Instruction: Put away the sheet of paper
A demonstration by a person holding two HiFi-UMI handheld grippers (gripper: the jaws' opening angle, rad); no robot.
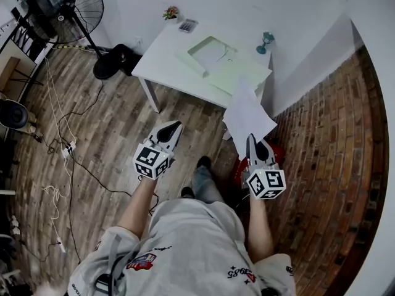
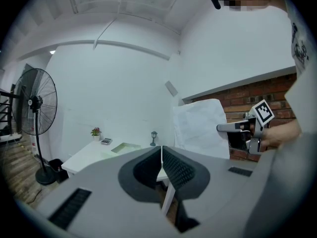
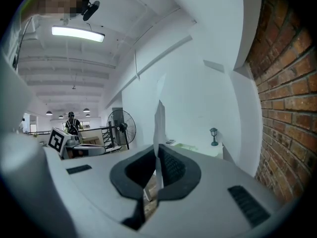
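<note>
**Paper clamped in right tongs, short of the white table**

Low in the head view, the person's two forearms reach up the frame, each bearing a gripper. The left gripper, left of centre, has its jaws pressed together with nothing between them. The right gripper, right of centre, is clamped on the lower edge of the sheet of paper. The sheet stands up from the jaws and overlaps the near corner of the table in the frame. In the right gripper view it shows edge-on, a thin white strip rising from the closed pads.

Further up the frame, the white table carries a pale green folder, lying open. A small lamp figurine, a calculator and a little potted plant stand along its far edge. A standing fan is at the upper left.
</note>
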